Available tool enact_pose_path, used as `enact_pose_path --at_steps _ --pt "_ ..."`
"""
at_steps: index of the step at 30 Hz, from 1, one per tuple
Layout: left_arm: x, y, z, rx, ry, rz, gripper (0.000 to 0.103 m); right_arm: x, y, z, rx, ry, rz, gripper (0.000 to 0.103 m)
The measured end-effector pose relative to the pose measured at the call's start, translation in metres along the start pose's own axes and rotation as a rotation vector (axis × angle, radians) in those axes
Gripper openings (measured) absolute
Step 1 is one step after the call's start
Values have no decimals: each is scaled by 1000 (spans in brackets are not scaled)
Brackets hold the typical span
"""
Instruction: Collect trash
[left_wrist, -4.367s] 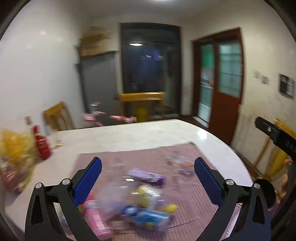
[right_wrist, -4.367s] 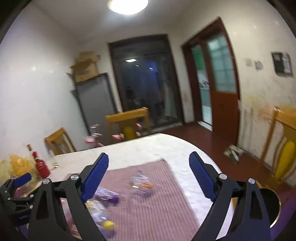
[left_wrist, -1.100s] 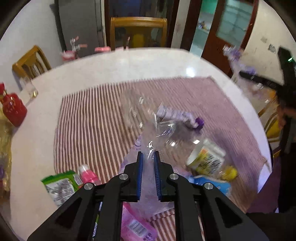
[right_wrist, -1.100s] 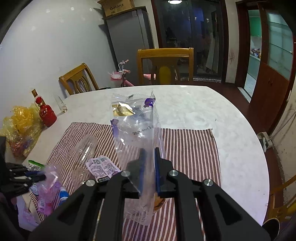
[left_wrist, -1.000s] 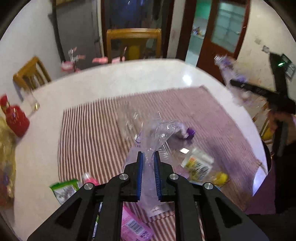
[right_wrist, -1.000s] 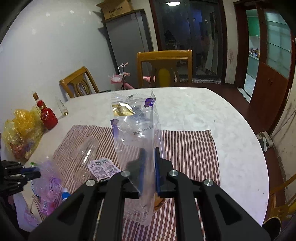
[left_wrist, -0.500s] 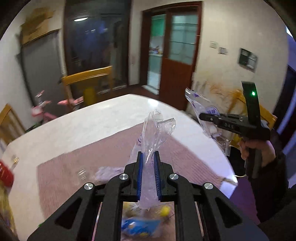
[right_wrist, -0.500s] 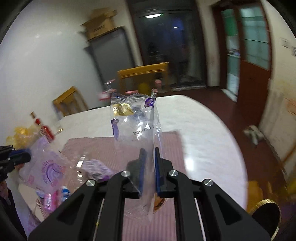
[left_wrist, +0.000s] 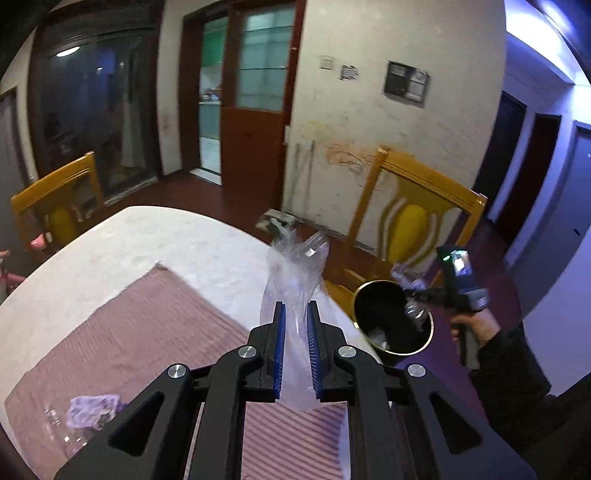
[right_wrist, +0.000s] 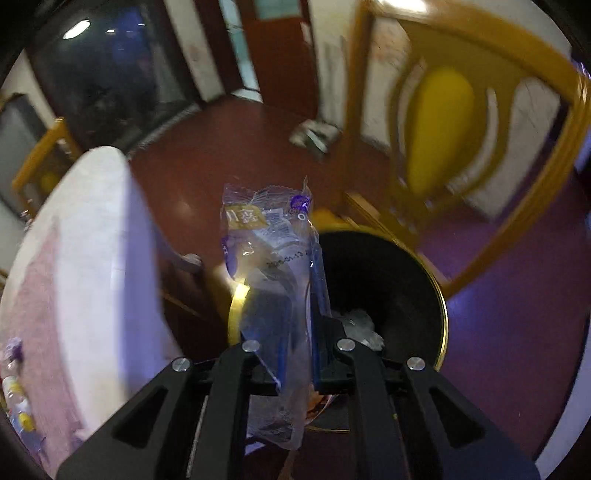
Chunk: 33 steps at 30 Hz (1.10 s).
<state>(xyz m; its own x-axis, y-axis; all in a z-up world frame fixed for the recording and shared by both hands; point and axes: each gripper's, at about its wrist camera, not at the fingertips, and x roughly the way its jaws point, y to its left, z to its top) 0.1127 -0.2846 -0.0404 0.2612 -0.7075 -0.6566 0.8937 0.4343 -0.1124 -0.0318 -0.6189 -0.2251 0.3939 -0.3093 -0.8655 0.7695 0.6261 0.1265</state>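
Note:
My left gripper (left_wrist: 294, 314) is shut on a crumpled clear plastic bag (left_wrist: 293, 266), held above the table's right edge. Beyond that edge, on the floor, stands a black trash bin with a gold rim (left_wrist: 392, 319). The right gripper (left_wrist: 413, 293), held by a hand in a dark sleeve, hangs over the bin's mouth in the left wrist view. In the right wrist view my right gripper (right_wrist: 297, 295) is shut on a clear snack wrapper with gold and purple print (right_wrist: 271, 240), right above the bin (right_wrist: 399, 280), which holds some crumpled trash.
A white round table (left_wrist: 177, 243) carries a striped pink mat (left_wrist: 129, 332) with a purple wrapper (left_wrist: 94, 406) and more litter (right_wrist: 16, 398). A yellow wooden chair (left_wrist: 413, 214) stands just behind the bin, another chair (left_wrist: 59, 199) at the table's far side. Dark red floor (right_wrist: 221, 155) surrounds the bin.
Both grippers swung right, away from the mat, each keeping its wrapper. The right one dropped and tilted down over the bin; the left one followed to the table's edge.

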Motion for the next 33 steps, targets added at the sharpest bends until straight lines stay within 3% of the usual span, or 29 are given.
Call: enact_pose_path --at_steps 1,3,5,8,13,15,16,17,19,22,27,30,33 --pt "6 -7 1 5 4 -12 11 9 -7 -3 8 18 -16 12" --pt "17 -19 7 13 7 -29 11 33 -18 -7 28 62 -61 28" --pt "27 -29 9 21 10 -44 11 56 -27 -9 45 112 -91 62" --pt "40 -38 11 25 30 -47 11 75 -38 -15 87 165 -111 63" --pt "59 -39 4 51 96 -13 14 59 -43 -24 116 108 -68 70" --pt "70 -39 -7 79 151 3 37 53 -44 -22 123 87 -48 71" --pt "71 -34 -13 73 168 -1 53 48 -43 -22 126 75 -39 72" --pt "75 -29 -18 46 182 -5 60 45 -46 -20 128 67 -30 72" --pt "85 -14 -35 -44 208 -3 63 35 -41 -19 128 47 -17 73" --pt "95 4 -59 -197 207 58 88 31 -38 -13 116 30 -1 73" --pt "125 20 -79 -306 238 23 88 30 -31 -5 98 15 27 73" --pt "145 31 -87 -423 253 -11 88 27 -26 -7 92 9 42 73" --pt "160 31 -95 -477 274 1 88 26 -25 -7 93 6 45 73"
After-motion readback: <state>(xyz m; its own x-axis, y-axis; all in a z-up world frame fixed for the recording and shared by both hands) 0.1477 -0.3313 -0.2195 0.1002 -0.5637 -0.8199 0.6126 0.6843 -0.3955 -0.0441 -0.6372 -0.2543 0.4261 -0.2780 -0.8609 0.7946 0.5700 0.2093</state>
